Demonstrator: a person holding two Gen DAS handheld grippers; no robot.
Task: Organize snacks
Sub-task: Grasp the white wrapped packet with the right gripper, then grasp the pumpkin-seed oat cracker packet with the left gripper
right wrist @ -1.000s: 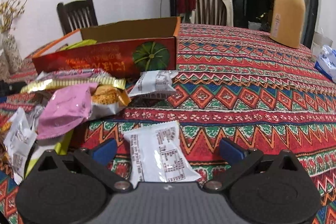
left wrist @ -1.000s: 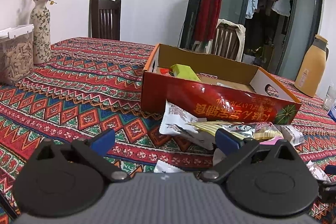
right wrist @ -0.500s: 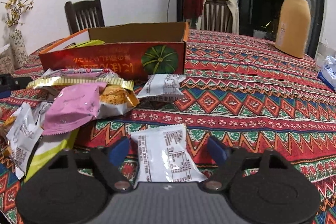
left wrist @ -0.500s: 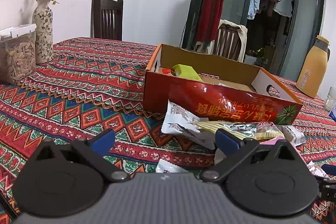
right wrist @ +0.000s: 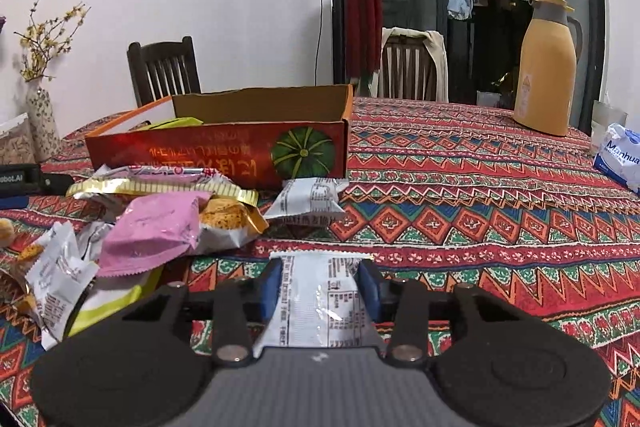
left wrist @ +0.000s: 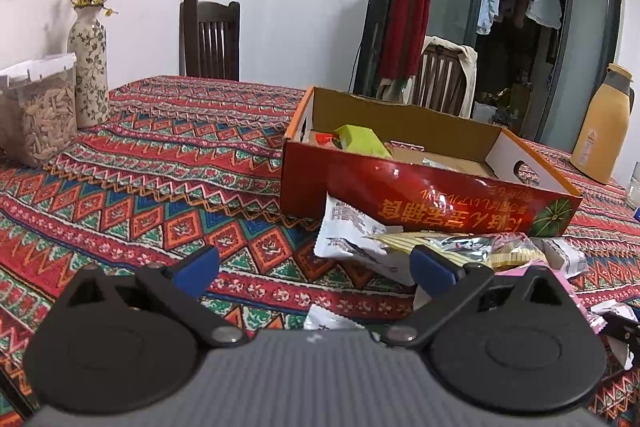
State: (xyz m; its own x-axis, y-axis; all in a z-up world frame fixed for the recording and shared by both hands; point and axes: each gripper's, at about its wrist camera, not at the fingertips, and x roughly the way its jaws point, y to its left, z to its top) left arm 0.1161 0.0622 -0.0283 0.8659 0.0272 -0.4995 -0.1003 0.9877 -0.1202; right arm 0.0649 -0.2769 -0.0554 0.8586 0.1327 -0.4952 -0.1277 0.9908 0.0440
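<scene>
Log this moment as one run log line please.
right gripper: closing on white snack packet | left gripper: open, empty | red box: few snacks inside

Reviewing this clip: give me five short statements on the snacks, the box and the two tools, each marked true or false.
1. The right tool has a white packet between its fingers. True; its jaws are closing.
2. The left tool grips a pink packet. False: its jaws are open and hold nothing.
3. The box is empty. False: a green packet lies inside.
4. The box has a pumpkin picture on it. True.
5. The flask lies on its side. False: it stands upright.
</scene>
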